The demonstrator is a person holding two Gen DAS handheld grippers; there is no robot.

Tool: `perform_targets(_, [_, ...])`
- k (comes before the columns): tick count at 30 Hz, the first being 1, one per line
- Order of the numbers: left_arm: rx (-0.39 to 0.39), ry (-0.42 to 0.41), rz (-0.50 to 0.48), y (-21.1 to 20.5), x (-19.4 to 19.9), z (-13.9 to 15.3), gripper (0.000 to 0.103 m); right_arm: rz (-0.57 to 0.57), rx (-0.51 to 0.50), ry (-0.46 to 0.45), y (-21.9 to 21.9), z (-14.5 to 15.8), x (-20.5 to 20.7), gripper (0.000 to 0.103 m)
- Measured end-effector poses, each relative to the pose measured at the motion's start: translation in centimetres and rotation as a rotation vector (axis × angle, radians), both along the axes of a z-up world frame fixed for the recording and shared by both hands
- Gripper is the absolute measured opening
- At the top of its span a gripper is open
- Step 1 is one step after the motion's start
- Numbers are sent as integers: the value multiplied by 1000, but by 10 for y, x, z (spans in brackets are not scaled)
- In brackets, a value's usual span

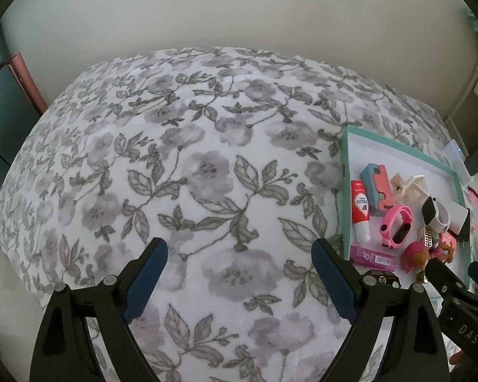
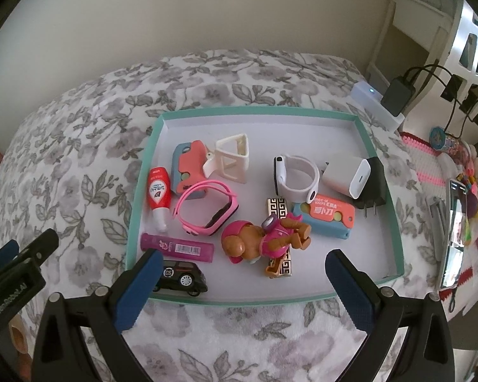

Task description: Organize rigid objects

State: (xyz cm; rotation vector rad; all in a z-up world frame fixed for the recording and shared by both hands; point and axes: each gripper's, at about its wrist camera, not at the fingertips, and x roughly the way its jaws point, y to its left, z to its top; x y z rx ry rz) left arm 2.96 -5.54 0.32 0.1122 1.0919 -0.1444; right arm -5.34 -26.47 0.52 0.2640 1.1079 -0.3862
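A teal-rimmed tray [image 2: 386,191] [image 1: 343,191] lies on a floral bedspread and holds several small things: a pink watch [image 2: 207,211] [image 1: 395,224], a white watch [image 2: 298,176], a white charger [image 2: 347,175], a toy pup [image 2: 264,243], a black toy car [image 2: 181,278], a purple tube [image 2: 178,246], a red-and-white bottle [image 2: 158,192] [image 1: 360,210]. My right gripper [image 2: 243,262] hangs open over the tray's near edge, empty. My left gripper [image 1: 239,250] stands open and empty over bare bedspread, left of the tray.
The floral bedspread [image 1: 191,165] spreads wide to the left of the tray. Right of the bed are a white power strip [image 2: 376,102] with black plugs [image 2: 398,94], a phone [image 2: 452,232] and colourful toys. A pale wall lies beyond the bed.
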Motion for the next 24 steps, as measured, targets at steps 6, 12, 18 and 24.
perform_targets(6, [11,4,15,1,1,-2,92,-1,-1,1,0,0,0,103])
perform_targets(12, [17,1,20,1,1,-1,92,3,0,2,-1,-1,0,103])
perform_targets(18, [17,-3,16,2,1,-1,92,3,-1,4,0,-1,1,103])
perform_targets(24, [14,-13,7,0,-1,2,92,3,-1,4,0,-1,0,103])
